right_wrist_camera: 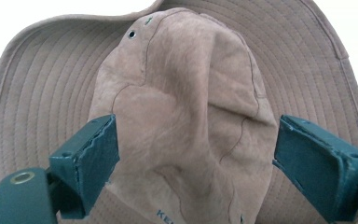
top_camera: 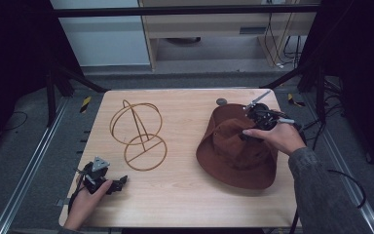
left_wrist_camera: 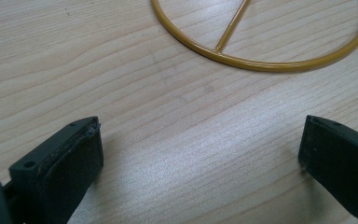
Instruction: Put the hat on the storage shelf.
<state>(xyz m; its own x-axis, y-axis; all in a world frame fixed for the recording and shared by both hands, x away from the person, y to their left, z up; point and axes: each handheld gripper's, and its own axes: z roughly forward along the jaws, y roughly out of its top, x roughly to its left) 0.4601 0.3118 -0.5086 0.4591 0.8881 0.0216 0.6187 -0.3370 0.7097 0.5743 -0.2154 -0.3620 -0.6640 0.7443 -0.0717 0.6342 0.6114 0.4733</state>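
A brown wide-brimmed hat (top_camera: 236, 151) lies crown up on the right half of the wooden table (top_camera: 175, 195). My right gripper (top_camera: 255, 124) hovers over its far side, held by a hand. In the right gripper view the jaws of this gripper (right_wrist_camera: 193, 123) stand wide open on either side of the creased crown of the hat (right_wrist_camera: 186, 84), not pressing it. A golden wire hat stand (top_camera: 139, 134) stands left of centre. My left gripper (top_camera: 121, 181) rests near the front left corner, open, with nothing between its fingers (left_wrist_camera: 200, 126). The stand's base ring (left_wrist_camera: 261, 63) lies just beyond it.
A small dark round disc (top_camera: 221, 101) sits at the table's far edge behind the hat. Metal rails (top_camera: 29, 170) run along both sides of the table, with dark frame struts and cables beyond. Bare wood lies between the stand and the hat.
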